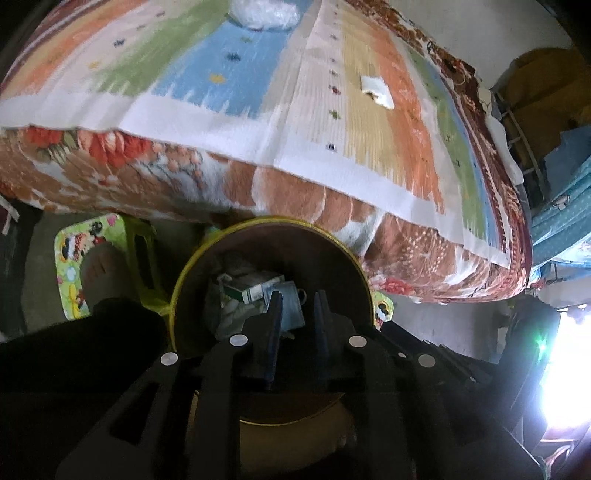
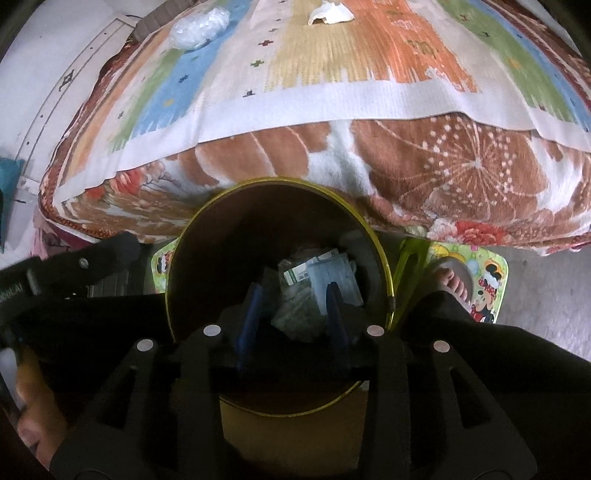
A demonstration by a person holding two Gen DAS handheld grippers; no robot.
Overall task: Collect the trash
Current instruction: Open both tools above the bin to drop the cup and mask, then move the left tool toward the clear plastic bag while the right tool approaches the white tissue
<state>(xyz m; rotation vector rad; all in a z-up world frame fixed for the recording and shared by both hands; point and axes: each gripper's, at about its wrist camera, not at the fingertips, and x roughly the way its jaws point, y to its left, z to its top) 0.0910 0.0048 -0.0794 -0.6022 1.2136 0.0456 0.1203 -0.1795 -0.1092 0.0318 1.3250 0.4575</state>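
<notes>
Both my grippers point down into a round yellow-rimmed bin [image 1: 360, 273] holding a small box [image 1: 255, 290] and scraps. My left gripper [image 1: 297, 301] is slightly parted, my right gripper [image 2: 293, 291] wider; neither holds anything. On the striped bedspread [image 1: 369, 173] lie a clear plastic wad [image 2: 199, 27] and white paper [image 1: 376, 90]. Only my right view shows a sandalled foot [image 2: 456, 277].

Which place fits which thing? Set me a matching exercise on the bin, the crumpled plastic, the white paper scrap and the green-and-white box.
Things:
1. bin
2. crumpled plastic
3. white paper scrap
4. green-and-white box

Places:
A. inside the bin
B. on the blue stripe of the bed mat
C. on the floor against the bed
D. where the tan and orange stripes meet

Pairs: 1-C, 2-B, 3-D, 4-A
</notes>
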